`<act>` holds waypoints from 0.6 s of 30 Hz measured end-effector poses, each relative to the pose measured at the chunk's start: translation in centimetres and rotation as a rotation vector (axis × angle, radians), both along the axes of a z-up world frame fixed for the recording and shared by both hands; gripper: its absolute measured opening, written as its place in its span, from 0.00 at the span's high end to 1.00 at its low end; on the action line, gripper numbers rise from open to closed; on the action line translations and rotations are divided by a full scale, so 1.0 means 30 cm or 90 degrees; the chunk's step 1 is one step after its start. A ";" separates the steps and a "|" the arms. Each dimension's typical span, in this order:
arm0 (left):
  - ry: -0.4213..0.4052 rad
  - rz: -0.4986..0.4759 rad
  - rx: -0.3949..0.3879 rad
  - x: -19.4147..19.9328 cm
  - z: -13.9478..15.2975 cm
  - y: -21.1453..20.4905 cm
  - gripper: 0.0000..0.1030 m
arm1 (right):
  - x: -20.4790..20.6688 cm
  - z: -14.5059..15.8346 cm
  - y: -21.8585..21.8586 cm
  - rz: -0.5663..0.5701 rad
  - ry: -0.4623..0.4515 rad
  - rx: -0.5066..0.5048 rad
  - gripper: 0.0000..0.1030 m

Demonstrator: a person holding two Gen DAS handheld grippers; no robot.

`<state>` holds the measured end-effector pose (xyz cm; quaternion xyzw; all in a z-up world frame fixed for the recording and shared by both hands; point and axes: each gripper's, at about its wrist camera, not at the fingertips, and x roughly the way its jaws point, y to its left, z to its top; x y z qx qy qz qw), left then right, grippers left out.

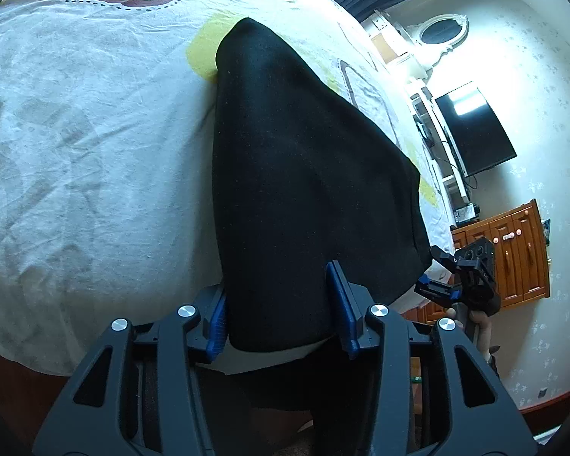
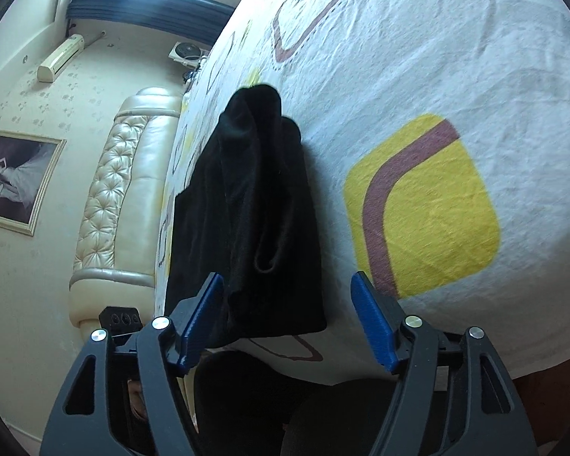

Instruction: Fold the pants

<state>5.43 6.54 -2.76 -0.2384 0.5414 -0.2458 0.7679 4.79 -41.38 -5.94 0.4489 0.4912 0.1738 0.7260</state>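
Black pants (image 1: 304, 190) lie folded on a white patterned bedsheet (image 1: 95, 152), reaching away from the near bed edge. My left gripper (image 1: 281, 307) is open, its blue pads either side of the pants' near end, which lies between them. In the right wrist view the pants (image 2: 254, 220) form a long dark bundle on the sheet (image 2: 418, 76). My right gripper (image 2: 288, 319) is open and straddles their near right corner. The right gripper also shows in the left wrist view (image 1: 471, 277) past the pants' right edge.
The bed has a cream tufted headboard (image 2: 114, 209) on the left in the right wrist view. A wall TV (image 1: 471, 129), a white shelf unit and an orange wooden cabinet (image 1: 513, 250) stand beyond the bed. A framed picture (image 2: 15, 178) hangs on the wall.
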 end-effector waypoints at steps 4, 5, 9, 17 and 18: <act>-0.015 0.015 -0.021 0.033 0.008 0.066 0.56 | 0.052 0.000 -0.049 -0.018 -0.013 0.009 0.30; -0.032 0.027 -0.024 0.049 0.014 0.084 0.56 | 0.074 0.000 -0.054 -0.015 -0.021 0.013 0.30; -0.072 0.042 -0.054 0.148 0.026 0.113 0.48 | 0.186 -0.017 -0.047 -0.013 -0.032 0.027 0.29; -0.050 0.017 -0.061 0.378 -0.029 0.040 0.46 | 0.355 -0.055 0.035 0.002 -0.052 0.056 0.28; -0.045 0.021 -0.063 0.399 -0.038 0.037 0.45 | 0.365 -0.060 0.043 0.003 -0.054 0.063 0.28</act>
